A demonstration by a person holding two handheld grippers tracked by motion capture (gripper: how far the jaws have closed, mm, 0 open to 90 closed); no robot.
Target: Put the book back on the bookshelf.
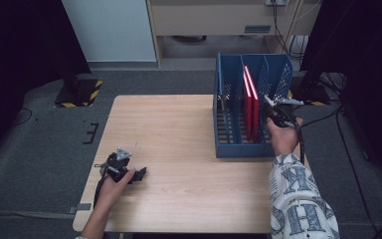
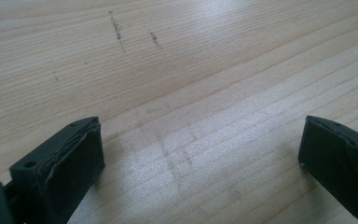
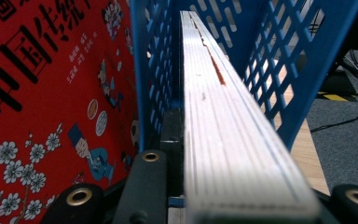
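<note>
Risk: book (image 3: 233, 140) jams if you tilt it against rack (image 3: 307, 70) divider.
Right gripper (image 3: 242, 205): clamps book.
Left gripper (image 2: 200, 158): open over surface (image 2: 191, 70).

1. Book (image 3: 233, 140) – thin, page edges facing up, standing on edge in the rightmost slot of the blue file rack (image 1: 229, 84).
2. Rack sits upright on the table's right side, red books (image 1: 251, 107) leaning in its middle slot.

We see a blue perforated rack (image 1: 229, 149) at two o'clock on the pale wood-grain table (image 1: 179, 144). Its red book (image 3: 51, 93) bears black characters and white blossoms; the sleeve (image 1: 298, 199) is white with dark lettering.
</note>
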